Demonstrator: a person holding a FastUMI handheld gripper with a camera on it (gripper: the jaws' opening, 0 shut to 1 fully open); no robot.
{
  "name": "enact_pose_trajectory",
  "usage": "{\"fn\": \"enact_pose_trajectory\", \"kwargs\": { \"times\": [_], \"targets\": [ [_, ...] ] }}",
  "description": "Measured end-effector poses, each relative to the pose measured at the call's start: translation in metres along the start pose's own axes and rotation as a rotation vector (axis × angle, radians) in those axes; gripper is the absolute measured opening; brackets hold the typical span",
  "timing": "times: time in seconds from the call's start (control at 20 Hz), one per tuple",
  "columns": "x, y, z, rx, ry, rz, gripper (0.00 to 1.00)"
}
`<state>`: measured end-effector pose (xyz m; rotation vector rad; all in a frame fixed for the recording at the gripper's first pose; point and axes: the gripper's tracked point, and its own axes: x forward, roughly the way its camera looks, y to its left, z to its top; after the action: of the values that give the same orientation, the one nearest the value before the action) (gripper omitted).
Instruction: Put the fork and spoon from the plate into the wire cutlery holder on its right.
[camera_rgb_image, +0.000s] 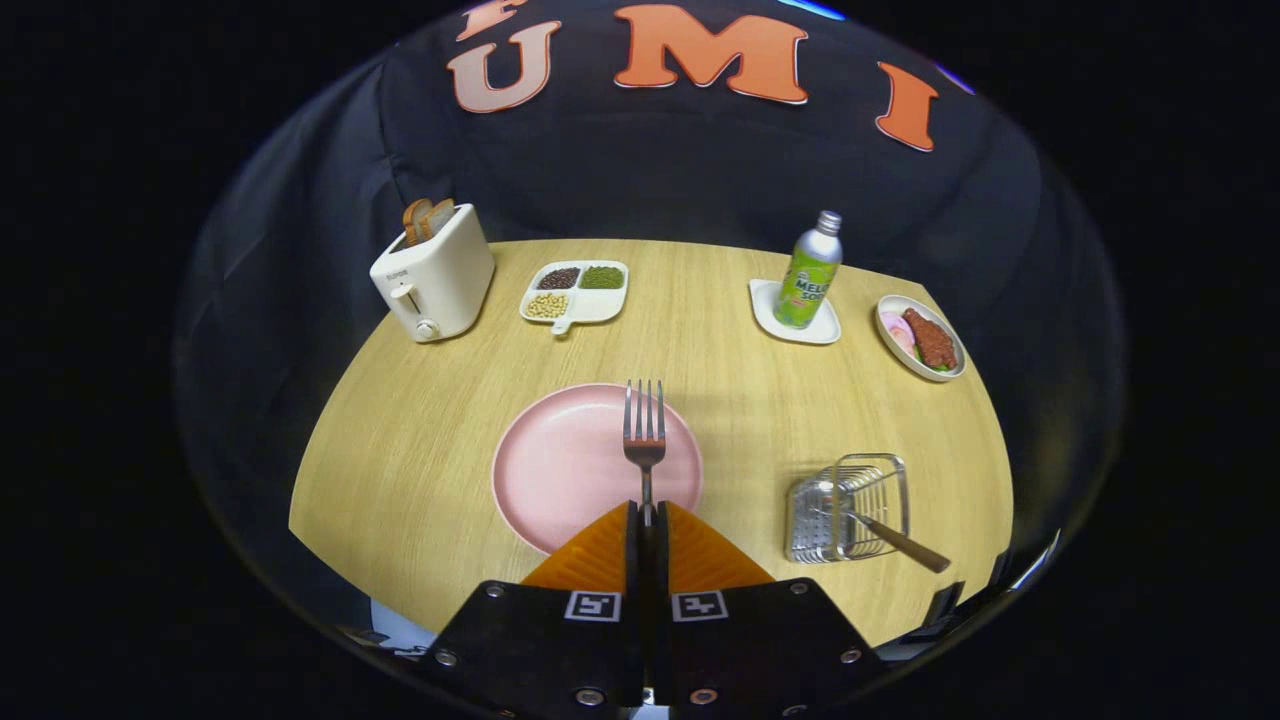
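Now my gripper (647, 515) clamps the fork (644, 430), tines forward above the plate (560, 470), for carrying to the wire cutlery holder (848, 505).

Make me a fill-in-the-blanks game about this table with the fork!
1. The gripper is shut on the ____.
2. The plate under the fork is ____ in colour.
3. The wire cutlery holder already has a utensil with a ____ handle in it.
4. The toaster has ____ sticking out.

Missing words: fork; pink; wooden; bread
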<state>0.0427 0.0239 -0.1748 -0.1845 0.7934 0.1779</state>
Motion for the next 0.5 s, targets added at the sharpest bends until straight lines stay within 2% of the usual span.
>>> {"fn": "enact_pose_trajectory", "kwargs": {
  "times": [0.2, 0.5],
  "targets": [
    [-0.017, -0.041, -0.002, 0.021, 0.029, -0.032, 0.04],
    [-0.039, -0.094, -0.003, -0.022, 0.071, -0.084, 0.05]
  ]
}}
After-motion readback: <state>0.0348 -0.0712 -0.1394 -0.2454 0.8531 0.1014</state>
